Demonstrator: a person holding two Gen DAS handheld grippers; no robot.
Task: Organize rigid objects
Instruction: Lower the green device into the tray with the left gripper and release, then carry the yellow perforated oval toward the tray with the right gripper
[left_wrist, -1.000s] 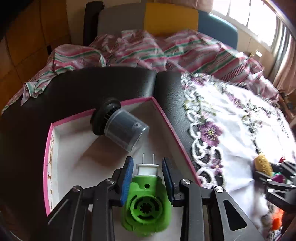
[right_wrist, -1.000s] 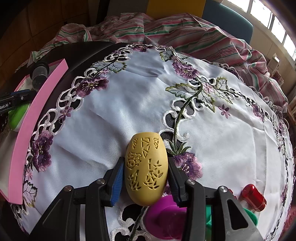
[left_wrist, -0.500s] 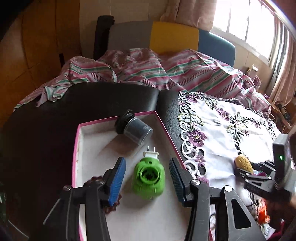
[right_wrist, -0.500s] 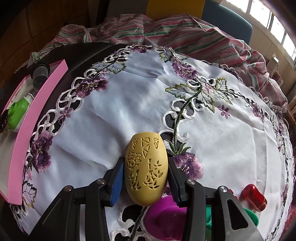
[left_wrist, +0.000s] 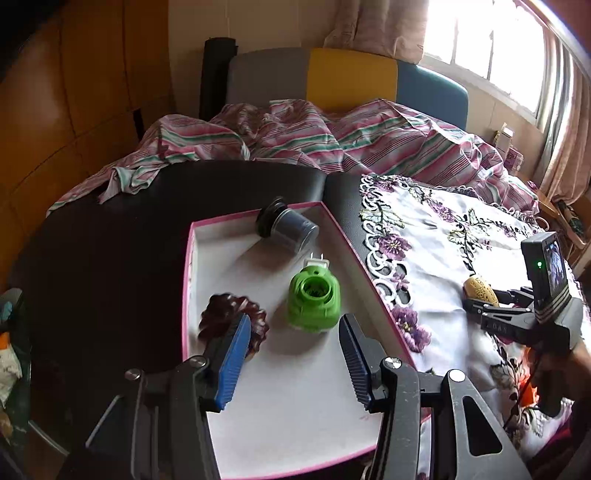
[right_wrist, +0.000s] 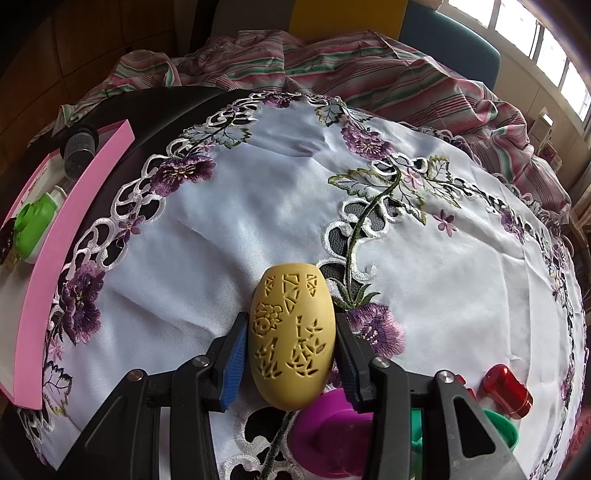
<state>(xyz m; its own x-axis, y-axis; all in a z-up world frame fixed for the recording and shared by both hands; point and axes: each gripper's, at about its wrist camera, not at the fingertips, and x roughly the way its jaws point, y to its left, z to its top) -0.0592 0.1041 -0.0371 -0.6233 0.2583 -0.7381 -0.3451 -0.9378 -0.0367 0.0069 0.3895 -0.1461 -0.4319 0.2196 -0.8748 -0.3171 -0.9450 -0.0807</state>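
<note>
Released a second ago, the green plug-in device (left_wrist: 314, 297) now lies alone in the pink-rimmed box (left_wrist: 192, 236), and the left gripper (left_wrist: 291, 354) has drawn back above it, jaws spread with nothing between them. Far of the device lies a dark jar (left_wrist: 286, 230); to its left, a brown flower-shaped piece (left_wrist: 218, 314). On the embroidered cloth (right_wrist: 258, 221) to the right, the right gripper (right_wrist: 291, 354) has not moved, pinching a yellow carved egg (right_wrist: 291, 339).

left gripper (left_wrist: 293, 347): jaws apart, empty, tilted down | right gripper (right_wrist: 290, 354): clamped, tilted down
</note>
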